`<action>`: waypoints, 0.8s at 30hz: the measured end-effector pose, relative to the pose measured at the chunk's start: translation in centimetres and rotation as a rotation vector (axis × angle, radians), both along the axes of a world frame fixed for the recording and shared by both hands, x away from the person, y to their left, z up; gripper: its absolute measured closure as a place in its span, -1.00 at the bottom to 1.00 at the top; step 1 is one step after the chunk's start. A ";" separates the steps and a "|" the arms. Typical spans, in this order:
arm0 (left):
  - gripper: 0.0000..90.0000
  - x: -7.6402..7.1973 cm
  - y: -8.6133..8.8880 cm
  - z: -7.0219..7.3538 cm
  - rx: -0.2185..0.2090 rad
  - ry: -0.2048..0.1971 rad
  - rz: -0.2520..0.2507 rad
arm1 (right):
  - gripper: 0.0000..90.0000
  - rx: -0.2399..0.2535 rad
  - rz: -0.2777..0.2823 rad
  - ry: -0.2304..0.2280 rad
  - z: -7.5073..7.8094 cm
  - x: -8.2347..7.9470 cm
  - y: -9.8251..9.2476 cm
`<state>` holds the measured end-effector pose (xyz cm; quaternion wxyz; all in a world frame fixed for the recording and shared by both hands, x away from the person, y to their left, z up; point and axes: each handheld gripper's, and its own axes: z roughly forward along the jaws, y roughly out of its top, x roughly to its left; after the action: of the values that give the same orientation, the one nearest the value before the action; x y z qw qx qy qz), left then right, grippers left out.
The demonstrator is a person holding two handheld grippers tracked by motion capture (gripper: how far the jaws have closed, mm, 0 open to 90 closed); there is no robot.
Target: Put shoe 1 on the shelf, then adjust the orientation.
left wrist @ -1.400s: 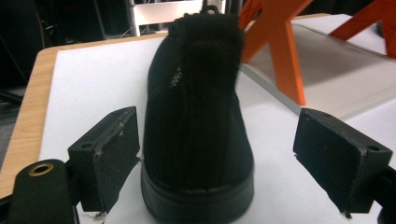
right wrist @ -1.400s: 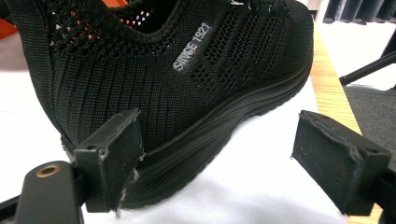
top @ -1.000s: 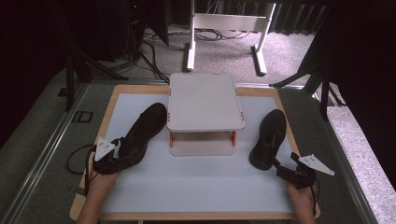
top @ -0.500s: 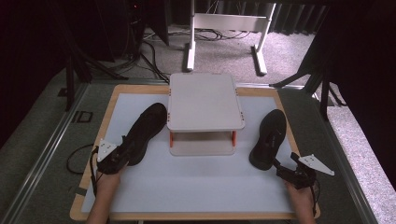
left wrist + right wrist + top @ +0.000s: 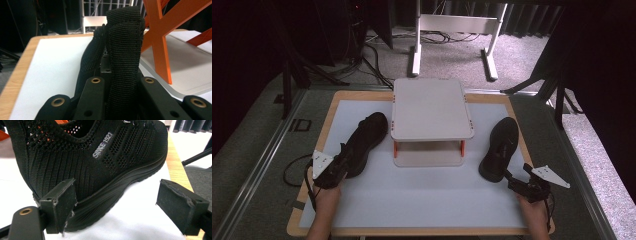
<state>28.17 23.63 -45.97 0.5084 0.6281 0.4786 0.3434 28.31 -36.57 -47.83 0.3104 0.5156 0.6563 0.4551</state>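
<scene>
— Since a second ago the left claw [image 5: 343,159] has just been closing, and it now sits clamped on the heel tab [image 5: 124,50] of the left shoe [image 5: 364,141]; its hand has barely shifted.

— And where does that shoe lie?

— Flat on the worktop [image 5: 422,200], heel toward the person, toe angled up beside the left edge of the small white shelf [image 5: 431,107]. The other shoe [image 5: 499,147] lies to the right of the shelf, heel near the right claw [image 5: 516,181].

— What is that one doing?

— Its jaws stand apart. In the right gripper view one pad [image 5: 63,200] is at the heel side of the shoe's sole and the other stands well clear, so nothing is gripped there yet.

— How would you handle the lift on the left?

— I'd judge the tab is soft knit, so the shoe will likely hang and swing toe-down. Raise it slowly, straight up first, then carry it.

— What is in the way?

— The shelf's orange legs [image 5: 160,37] stand just beside the shoe in the left gripper view, and the top board overhangs near the toe. Clear that edge before moving sideways. The cable [image 5: 294,172] trailing off the worktop's left side could also snag.
</scene>
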 end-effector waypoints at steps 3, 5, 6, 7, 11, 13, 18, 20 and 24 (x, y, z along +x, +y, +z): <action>0.82 -0.8 0.2 0.5 0.000 -0.009 -0.002 | -0.66 0.000 0.000 0.000 0.0 0.0 0.0; 0.82 -1.2 0.3 0.7 -0.005 -0.017 0.002 | -0.66 0.000 0.000 0.000 0.0 0.0 0.0; 0.82 -2.0 0.4 1.1 -0.008 -0.026 0.004 | -0.66 0.001 0.000 0.000 0.0 0.0 0.0; 0.82 -2.5 0.4 1.4 -0.002 -0.030 0.006 | -0.66 0.000 0.000 0.000 0.0 0.0 0.0; 0.82 -4.8 0.4 2.0 0.020 -0.051 0.021 | -0.66 0.005 0.002 0.004 0.0 0.0 0.0; 0.82 -5.8 0.4 2.2 0.020 -0.057 0.009 | -0.66 0.004 0.002 0.004 0.0 0.0 0.0; 0.82 -8.0 0.0 2.0 0.036 -0.042 -0.014 | -0.66 0.003 0.001 0.003 0.0 0.0 0.0; 0.82 -8.7 -0.2 1.8 0.031 -0.032 -0.024 | -0.66 0.003 0.001 0.004 0.0 0.0 0.0; 0.81 -10.1 -0.4 1.5 0.006 -0.043 -0.039 | -0.66 0.006 0.003 0.005 0.0 0.1 -0.1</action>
<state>18.06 23.19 -44.43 0.5234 0.6314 0.4540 0.3483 28.36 -36.62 -47.83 0.3068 0.5167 0.6564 0.4562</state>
